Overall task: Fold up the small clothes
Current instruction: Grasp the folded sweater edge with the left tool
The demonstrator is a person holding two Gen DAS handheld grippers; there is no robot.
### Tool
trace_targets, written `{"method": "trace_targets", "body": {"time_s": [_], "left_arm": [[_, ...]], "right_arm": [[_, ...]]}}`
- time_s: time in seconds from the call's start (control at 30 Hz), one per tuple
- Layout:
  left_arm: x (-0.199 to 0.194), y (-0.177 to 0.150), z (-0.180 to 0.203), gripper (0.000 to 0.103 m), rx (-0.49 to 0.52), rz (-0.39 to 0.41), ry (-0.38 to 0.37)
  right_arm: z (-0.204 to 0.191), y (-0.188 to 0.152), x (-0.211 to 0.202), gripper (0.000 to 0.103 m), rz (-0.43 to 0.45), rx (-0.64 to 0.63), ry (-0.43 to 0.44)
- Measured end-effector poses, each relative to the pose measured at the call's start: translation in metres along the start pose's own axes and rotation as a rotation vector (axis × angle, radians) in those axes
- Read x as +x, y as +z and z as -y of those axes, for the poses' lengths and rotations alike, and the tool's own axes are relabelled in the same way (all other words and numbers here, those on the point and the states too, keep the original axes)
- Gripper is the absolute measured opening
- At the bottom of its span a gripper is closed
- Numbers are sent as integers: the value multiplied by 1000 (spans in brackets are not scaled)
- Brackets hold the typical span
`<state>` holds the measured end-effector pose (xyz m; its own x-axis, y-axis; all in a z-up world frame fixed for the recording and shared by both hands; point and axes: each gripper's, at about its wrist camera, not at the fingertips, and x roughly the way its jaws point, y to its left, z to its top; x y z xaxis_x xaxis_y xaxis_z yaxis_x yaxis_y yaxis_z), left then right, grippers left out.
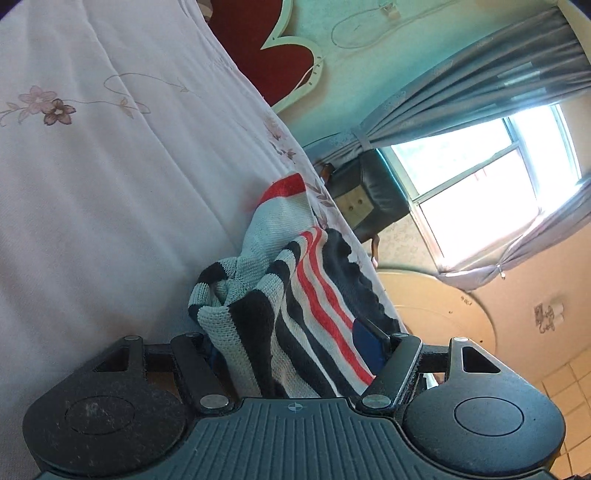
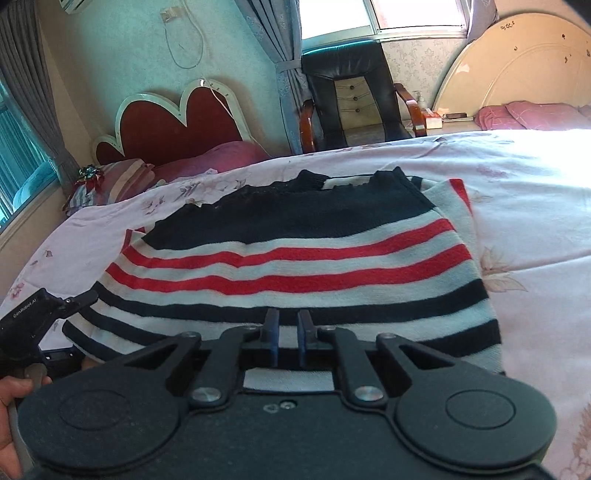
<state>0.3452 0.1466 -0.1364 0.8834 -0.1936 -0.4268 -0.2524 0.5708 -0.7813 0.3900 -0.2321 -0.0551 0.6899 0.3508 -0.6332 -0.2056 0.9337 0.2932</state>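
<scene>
A small knitted sweater with navy, white and red stripes (image 2: 295, 266) lies flat on a bed with a pale pink flowered sheet (image 2: 535, 206). The left gripper (image 1: 295, 354) holds a bunched edge of it. The right gripper (image 2: 288, 332) is nearly closed over the hem. Behind stand a dark red headboard (image 2: 177, 129), a black leather chair (image 2: 351, 96) and a bright window (image 2: 376, 16).

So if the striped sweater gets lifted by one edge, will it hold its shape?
Probably not. The striped sweater is a soft knit; it already bunches between the left gripper fingers, so it should droop. On the bedsheet it likely drags rather than slides.
</scene>
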Motion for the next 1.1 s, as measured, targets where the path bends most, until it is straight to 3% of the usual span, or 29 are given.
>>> {"method": "trace_targets", "body": {"time_s": [0.03, 0.07, 0.1, 0.17, 0.3, 0.4, 0.5, 0.6, 0.83, 1.03, 1.1], "left_arm": [[5, 3, 1, 69, 5, -4, 2], [9, 5, 3, 59, 5, -8, 8], [14, 7, 1, 43, -10, -17, 18], [22, 10, -8, 24, -75, -28, 25], [26, 13, -13, 19, -78, -41, 1], [12, 14, -9, 16, -84, 15, -100], [18, 11, -22, 16, -103, -23, -45], [22, 11, -27, 16, -115, -35, -52], [26, 10, -28, 16, -123, -32, -58], [10, 7, -30, 16, -98, -35, -58], [5, 11, -21, 16, -78, -27, -89]], "right_arm": [[-3, 3, 6, 10, -2, 2, 15], [-6, 5, 13, 9, -4, 2, 26], [-9, 7, 19, 9, -6, -2, 32], [-14, 9, 31, 9, -15, -5, 41], [-18, 12, 49, 9, -40, -2, 48], [-23, 14, 55, 9, -50, -15, 47], [-22, 12, 65, 4, -83, -27, 27], [-23, 15, 64, 8, -80, -5, 31], [-26, 13, 68, 5, -96, -25, 13], [-27, 14, 71, 5, -104, -41, 1], [-28, 13, 72, 5, -102, -44, -1]]}}
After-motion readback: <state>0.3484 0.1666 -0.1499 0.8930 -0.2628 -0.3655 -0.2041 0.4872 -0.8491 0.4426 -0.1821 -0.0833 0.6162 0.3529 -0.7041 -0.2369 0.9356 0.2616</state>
